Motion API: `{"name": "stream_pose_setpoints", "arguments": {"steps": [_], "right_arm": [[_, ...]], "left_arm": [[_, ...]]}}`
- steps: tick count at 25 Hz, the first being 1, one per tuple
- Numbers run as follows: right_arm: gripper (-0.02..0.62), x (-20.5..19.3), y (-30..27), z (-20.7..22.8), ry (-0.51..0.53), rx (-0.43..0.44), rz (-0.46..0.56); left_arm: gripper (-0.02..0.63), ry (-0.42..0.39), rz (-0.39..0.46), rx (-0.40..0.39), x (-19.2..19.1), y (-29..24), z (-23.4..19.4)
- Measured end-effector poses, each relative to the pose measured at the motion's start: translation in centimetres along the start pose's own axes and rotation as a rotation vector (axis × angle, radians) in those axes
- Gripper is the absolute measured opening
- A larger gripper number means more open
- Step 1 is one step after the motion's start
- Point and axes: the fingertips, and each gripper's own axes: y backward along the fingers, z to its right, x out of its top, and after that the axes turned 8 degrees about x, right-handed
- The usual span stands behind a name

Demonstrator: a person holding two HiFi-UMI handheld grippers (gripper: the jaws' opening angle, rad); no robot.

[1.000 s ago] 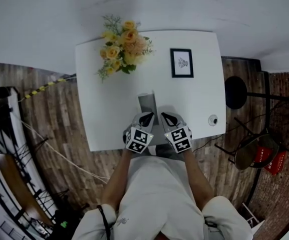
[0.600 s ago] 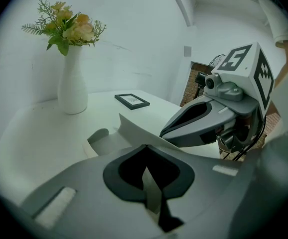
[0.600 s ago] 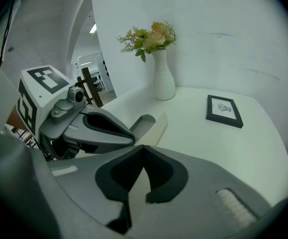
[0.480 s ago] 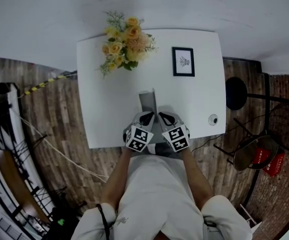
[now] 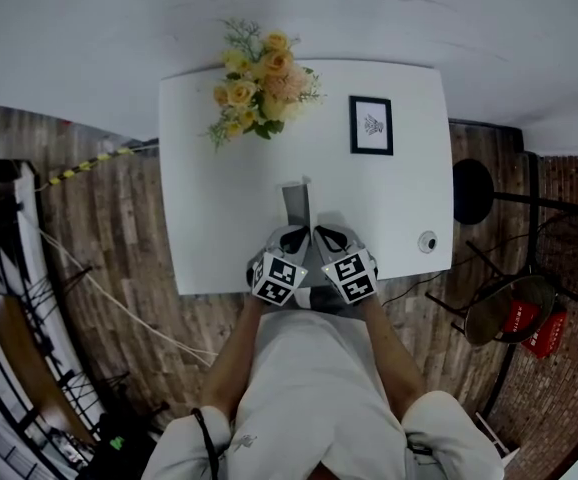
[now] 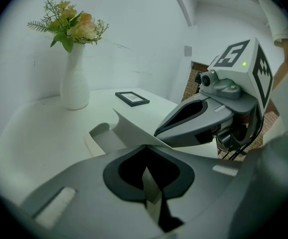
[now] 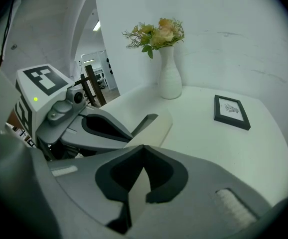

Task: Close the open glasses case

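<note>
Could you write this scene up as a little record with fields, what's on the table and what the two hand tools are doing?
Surface: white table
Task item: glasses case, open, near the table's front edge
Left gripper: fingers shut on a thin panel of the case
Right gripper: fingers shut on a thin panel too
Other items: flowers in a white vase, framed picture, small round object
</note>
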Motion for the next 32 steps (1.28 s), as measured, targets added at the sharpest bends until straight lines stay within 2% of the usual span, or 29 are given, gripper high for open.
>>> {"name": "stream_pose_setpoints", "arguments": {"steps": [24,32], "right_arm": [[0.003,1.0,-1.2,-2.2,0.057,0.003,-0.013],[0.003,1.1,-1.9,-2.8,0.071,0.008,-0.021]], "left_arm": [[0.020,0.021,-0.017,0.039,-2.2,2.1,-1.5],[0.020,0.032,-0.049,0.054,-3.6,2.4,-2.3]]}}
